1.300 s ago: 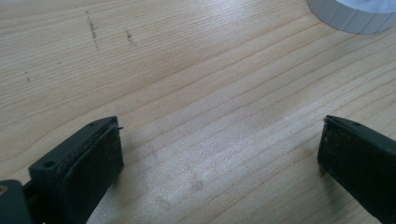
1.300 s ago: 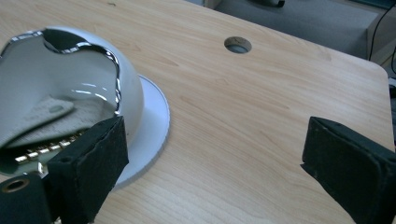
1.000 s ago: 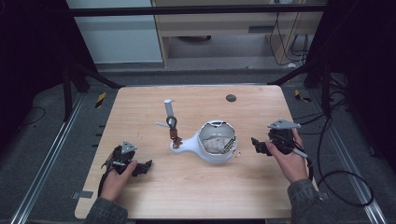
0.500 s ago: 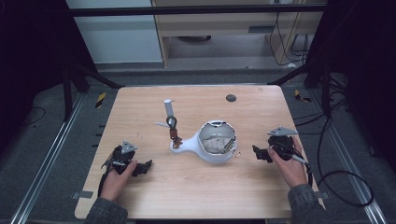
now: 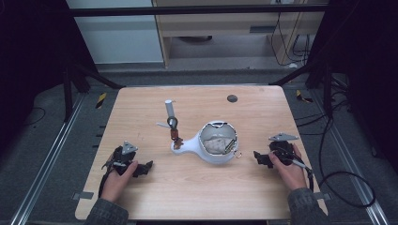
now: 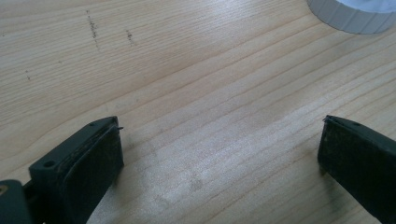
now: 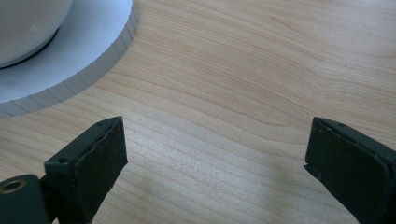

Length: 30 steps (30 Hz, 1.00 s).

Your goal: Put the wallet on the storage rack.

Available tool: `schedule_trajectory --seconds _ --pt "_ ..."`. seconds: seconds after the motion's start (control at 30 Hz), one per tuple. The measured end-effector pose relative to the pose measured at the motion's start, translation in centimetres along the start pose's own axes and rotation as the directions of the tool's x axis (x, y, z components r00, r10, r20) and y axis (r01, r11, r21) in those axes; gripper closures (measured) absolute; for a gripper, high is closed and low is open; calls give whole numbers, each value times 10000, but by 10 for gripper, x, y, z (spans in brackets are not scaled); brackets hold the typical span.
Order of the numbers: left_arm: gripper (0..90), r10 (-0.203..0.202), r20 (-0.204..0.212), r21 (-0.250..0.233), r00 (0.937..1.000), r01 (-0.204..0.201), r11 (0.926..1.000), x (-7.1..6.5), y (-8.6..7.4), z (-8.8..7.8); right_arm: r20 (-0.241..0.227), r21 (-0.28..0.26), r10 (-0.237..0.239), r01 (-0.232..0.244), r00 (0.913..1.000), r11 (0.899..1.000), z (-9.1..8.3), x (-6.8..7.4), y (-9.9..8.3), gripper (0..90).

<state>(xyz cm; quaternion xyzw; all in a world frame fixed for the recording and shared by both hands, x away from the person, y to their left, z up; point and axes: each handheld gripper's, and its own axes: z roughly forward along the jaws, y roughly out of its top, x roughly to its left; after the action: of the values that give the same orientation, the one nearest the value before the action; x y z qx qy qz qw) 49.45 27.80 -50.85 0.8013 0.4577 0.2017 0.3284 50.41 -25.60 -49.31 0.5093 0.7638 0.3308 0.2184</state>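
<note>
A white bowl-shaped appliance (image 5: 217, 149) with a handle sits at the table's (image 5: 197, 187) middle, a crumpled pale mass inside it. The right gripper (image 5: 259, 158), just beside it, has just been opening its jaws, nothing between them. The left gripper (image 5: 144, 168) rests well apart, jaws wide over bare wood.

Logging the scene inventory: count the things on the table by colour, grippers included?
White: 2, the pan-shaped bowl and the upright tube.
Black: 3, the left gripper, the right gripper and the small disc.
Brown: 1, the small piece at the bowl's handle.
Total: 6.
</note>
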Motion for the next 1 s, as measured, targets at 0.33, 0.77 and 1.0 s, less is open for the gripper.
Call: schedule_trajectory --seconds 0.33,0.77,1.0 --pt "0 1 -9 -2 10000 -1 10000 0 0 0 193 44 597 -598 9980 9982 10 -2 -8 54" --pt "0 2 0 4 10000 -2 10000 0 0 0 544 -32 457 -456 9975 9990 11 3 -16 34" --pt "0 2 -6 -1 10000 -2 10000 0 0 0 462 -27 339 -338 9984 9994 6 8 -21 34"
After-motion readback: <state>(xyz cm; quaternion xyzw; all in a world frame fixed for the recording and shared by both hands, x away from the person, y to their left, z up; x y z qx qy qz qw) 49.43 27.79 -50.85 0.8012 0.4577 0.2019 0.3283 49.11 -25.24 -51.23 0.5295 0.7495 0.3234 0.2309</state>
